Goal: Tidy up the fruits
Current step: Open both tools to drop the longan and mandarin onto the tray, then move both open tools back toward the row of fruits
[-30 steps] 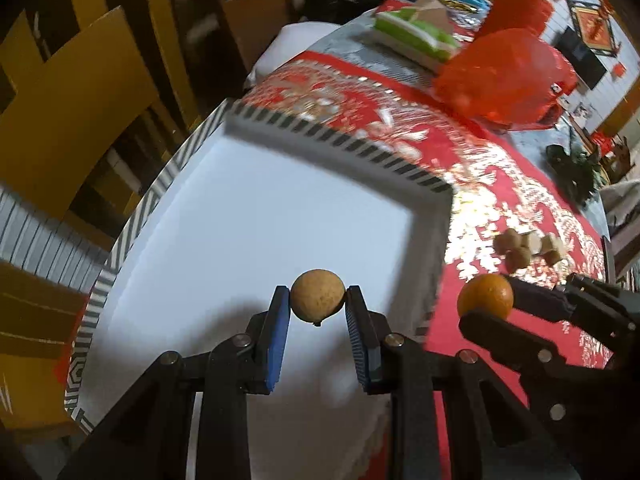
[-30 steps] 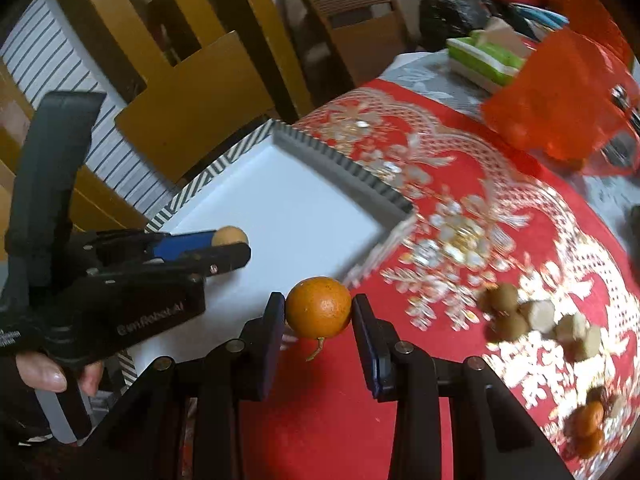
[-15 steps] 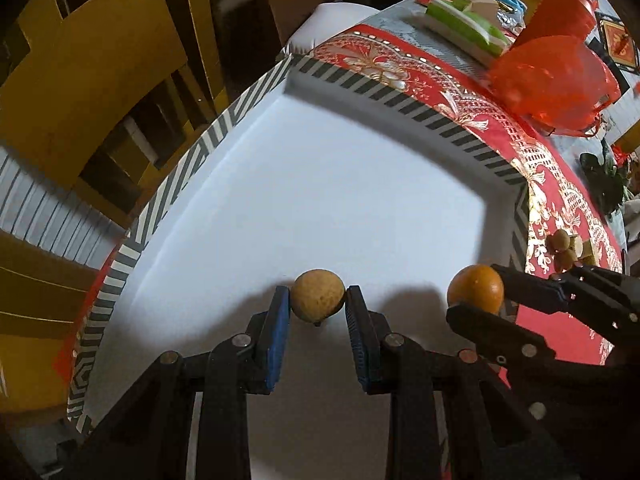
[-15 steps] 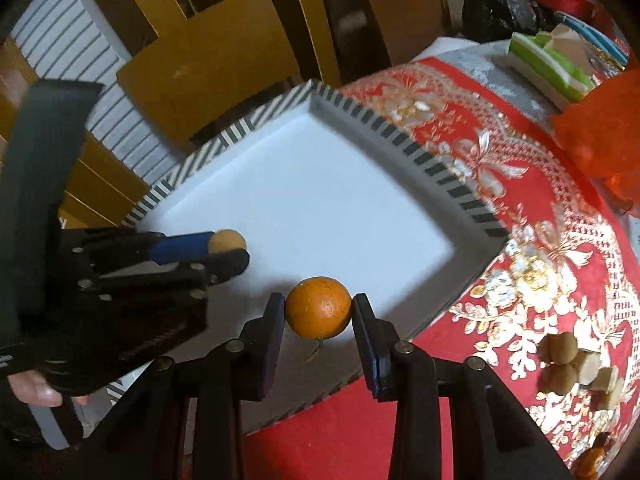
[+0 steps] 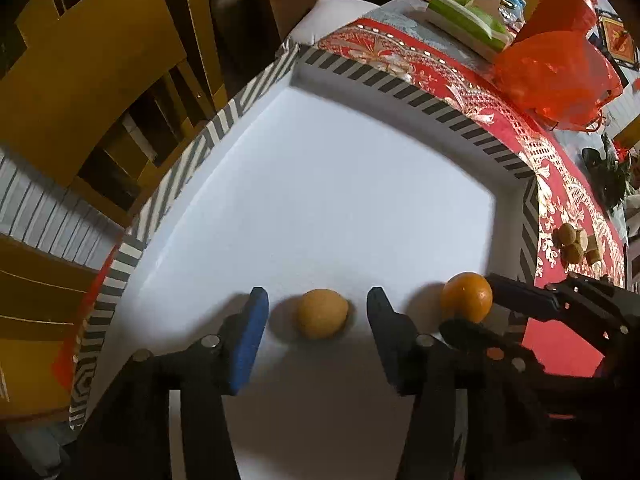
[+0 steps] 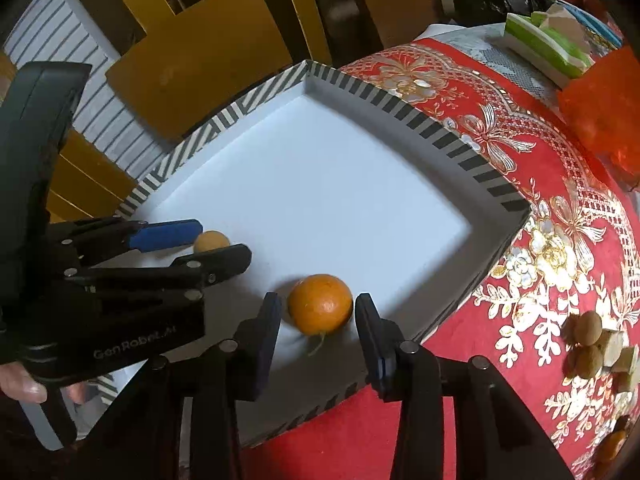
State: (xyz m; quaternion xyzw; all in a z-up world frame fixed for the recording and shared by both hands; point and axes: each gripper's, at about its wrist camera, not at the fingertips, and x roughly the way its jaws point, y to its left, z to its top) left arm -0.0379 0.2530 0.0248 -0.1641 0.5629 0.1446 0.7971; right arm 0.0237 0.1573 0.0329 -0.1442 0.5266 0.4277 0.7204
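Observation:
A white tray (image 5: 320,184) with a black-and-white striped rim (image 6: 400,104) lies on the red tablecloth. My left gripper (image 5: 316,312) is open over the tray's near part; a tan round fruit (image 5: 322,313) rests on the tray between its fingers, clear of both pads. It also shows in the right wrist view (image 6: 210,241). My right gripper (image 6: 316,312) is open, its fingers either side of an orange (image 6: 320,304) that sits on the tray floor, also visible in the left wrist view (image 5: 466,297).
Several tan fruits and pale cubes (image 6: 600,344) lie on the cloth to the right of the tray, with small orange fruits (image 6: 612,444) nearer. A red plastic bag (image 5: 556,76) and a green-white box (image 6: 544,48) stand at the back. Wooden chairs (image 5: 80,92) stand left of the table.
Both grippers moved further over the tray and lowered. Both have opened: the tan fruit and the orange, gripped before, now rest on the tray.

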